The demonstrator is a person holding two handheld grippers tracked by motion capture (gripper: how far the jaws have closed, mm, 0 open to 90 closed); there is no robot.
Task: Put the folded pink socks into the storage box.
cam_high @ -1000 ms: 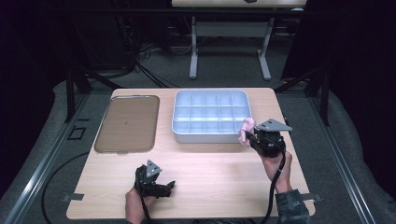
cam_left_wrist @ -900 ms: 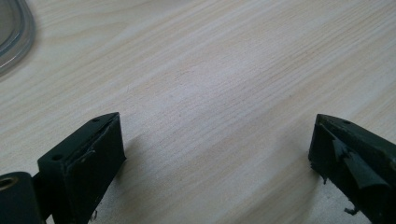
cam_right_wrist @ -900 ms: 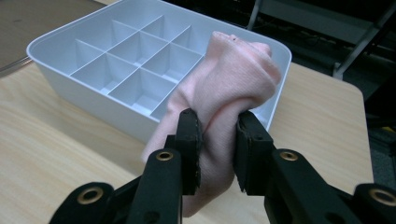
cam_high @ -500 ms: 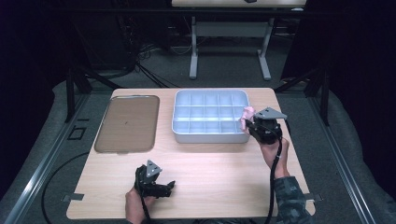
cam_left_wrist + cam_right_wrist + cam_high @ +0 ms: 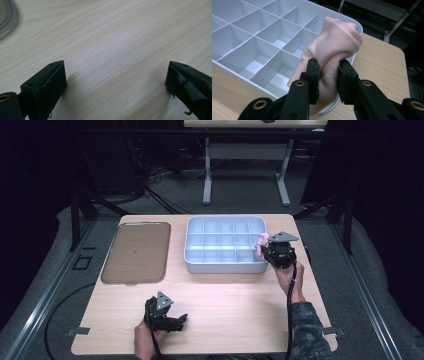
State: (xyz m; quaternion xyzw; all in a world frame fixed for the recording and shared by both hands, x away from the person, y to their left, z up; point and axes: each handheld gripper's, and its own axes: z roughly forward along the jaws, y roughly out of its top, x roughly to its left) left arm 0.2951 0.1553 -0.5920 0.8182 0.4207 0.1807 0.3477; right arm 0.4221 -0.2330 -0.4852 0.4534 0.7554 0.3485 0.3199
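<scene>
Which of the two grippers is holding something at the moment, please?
The right gripper: its jaws pinch a pink cloth by the divided tray's right edge. The left gripper stands open over bare table.

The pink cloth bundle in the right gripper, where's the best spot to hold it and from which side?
Grip the pink cloth bundle at its narrow waist, where the right gripper already pinches it: the fabric gathers thin there and bulges above, so it probably won't slip. Come from the table edge side of the divided tray, leaving the bulge free over the compartments.
</scene>
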